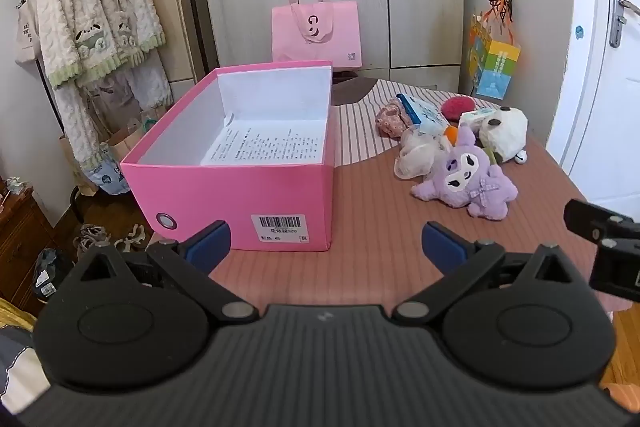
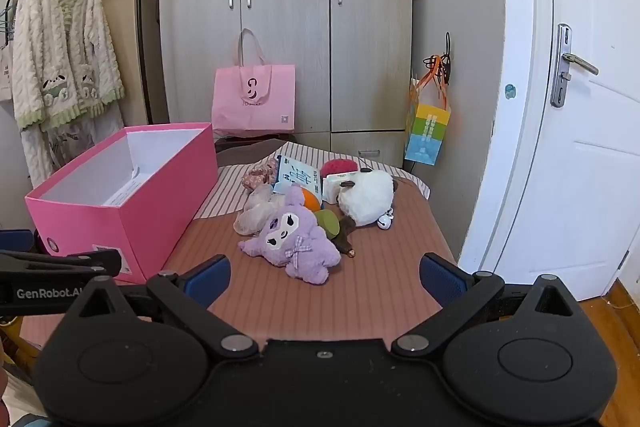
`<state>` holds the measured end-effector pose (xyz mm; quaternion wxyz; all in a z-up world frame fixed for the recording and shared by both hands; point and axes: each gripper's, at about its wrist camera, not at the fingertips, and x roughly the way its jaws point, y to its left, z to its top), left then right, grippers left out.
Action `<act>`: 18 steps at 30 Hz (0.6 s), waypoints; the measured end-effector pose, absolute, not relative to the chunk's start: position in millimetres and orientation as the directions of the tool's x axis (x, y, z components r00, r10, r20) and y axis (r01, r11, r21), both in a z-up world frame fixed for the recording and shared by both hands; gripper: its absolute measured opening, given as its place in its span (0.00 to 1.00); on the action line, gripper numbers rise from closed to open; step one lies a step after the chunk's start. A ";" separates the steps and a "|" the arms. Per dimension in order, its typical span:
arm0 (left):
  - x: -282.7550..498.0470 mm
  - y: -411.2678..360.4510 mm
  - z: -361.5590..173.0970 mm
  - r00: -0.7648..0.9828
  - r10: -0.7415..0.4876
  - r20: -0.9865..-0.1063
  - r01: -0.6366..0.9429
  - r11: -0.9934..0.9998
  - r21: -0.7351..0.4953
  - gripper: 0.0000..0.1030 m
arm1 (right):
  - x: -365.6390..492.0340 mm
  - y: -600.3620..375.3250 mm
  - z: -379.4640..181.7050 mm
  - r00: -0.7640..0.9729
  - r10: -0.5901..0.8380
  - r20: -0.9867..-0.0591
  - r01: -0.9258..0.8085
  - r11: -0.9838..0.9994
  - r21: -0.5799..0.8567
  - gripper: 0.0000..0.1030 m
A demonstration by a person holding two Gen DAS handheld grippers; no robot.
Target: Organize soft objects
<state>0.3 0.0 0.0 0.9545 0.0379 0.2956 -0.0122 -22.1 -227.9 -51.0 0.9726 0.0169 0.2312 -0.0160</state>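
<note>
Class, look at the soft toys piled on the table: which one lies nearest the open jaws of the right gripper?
The purple plush with the checked bow. It lies at the front of the pile, while the white plush sits farther back.

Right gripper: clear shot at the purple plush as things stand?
Probably yes. The right gripper is open and empty, and the purple plush lies just ahead of it at the near edge of the pile, with bare table between.

Fuzzy purple plush toy [image 2: 294, 241] beside matt pink cardboard box [image 2: 152, 215].
</note>
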 end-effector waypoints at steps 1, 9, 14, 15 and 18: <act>0.3 0.3 0.1 0.827 -0.002 -0.563 0.047 0.997 0.065 1.00 | -22.2 -227.9 -51.3 0.891 -0.023 -0.454 0.038 0.999 0.025 0.99; 2.9 -6.7 -9.2 0.831 -0.015 -0.555 0.060 0.996 0.063 1.00 | -24.3 -228.3 -52.5 0.891 -0.032 -0.453 0.045 0.999 0.018 0.99; -2.8 -3.9 -2.1 0.836 -0.024 -0.548 0.065 0.996 0.056 1.00 | -22.4 -233.5 -53.9 0.897 -0.041 -0.439 0.051 0.999 0.010 0.99; -2.7 -4.4 -1.3 0.836 -0.022 -0.548 0.064 0.996 0.057 1.00 | -25.6 -229.0 -53.6 0.899 -0.049 -0.435 0.055 0.998 0.001 0.99; -3.2 -2.4 -0.5 0.839 -0.024 -0.544 0.061 0.997 0.051 1.00 | -29.3 -229.5 -51.9 0.903 -0.050 -0.427 0.057 0.998 0.004 0.99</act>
